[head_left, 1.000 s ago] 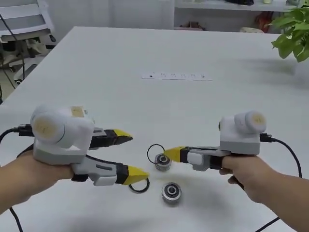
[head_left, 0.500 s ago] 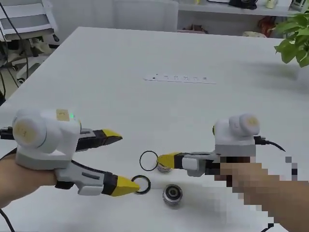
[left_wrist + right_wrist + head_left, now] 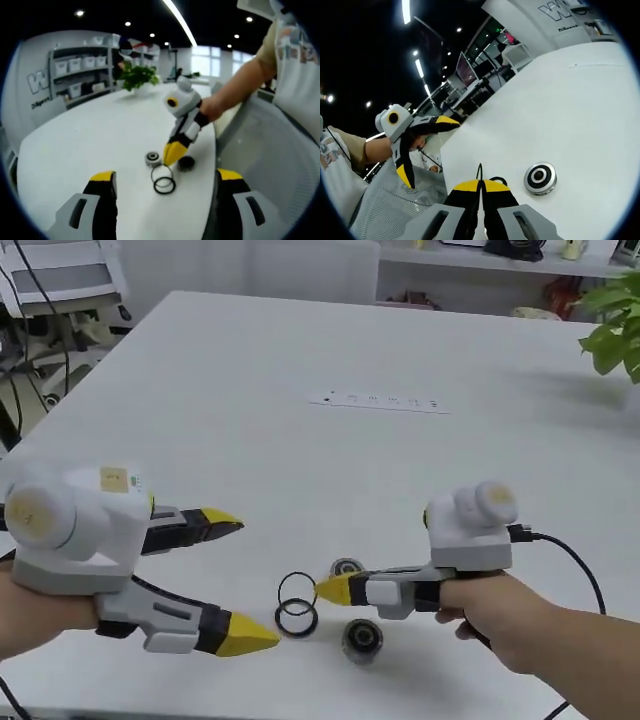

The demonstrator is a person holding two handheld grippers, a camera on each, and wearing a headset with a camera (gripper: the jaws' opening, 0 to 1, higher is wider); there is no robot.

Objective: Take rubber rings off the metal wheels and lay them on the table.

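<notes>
Rubber rings x2, one pinched in R gripper fingers; L gripper fingers open; wheels x2.

a wide white table runs back toward a wall shelf, a green plant at its far right. shelves of pale bins line one wall. bright windows at the far end, a light strip overhead.

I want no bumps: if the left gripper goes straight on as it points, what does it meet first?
Most likely the rubber rings, one pinched by the right gripper just beyond; depth is hard to judge.
</notes>
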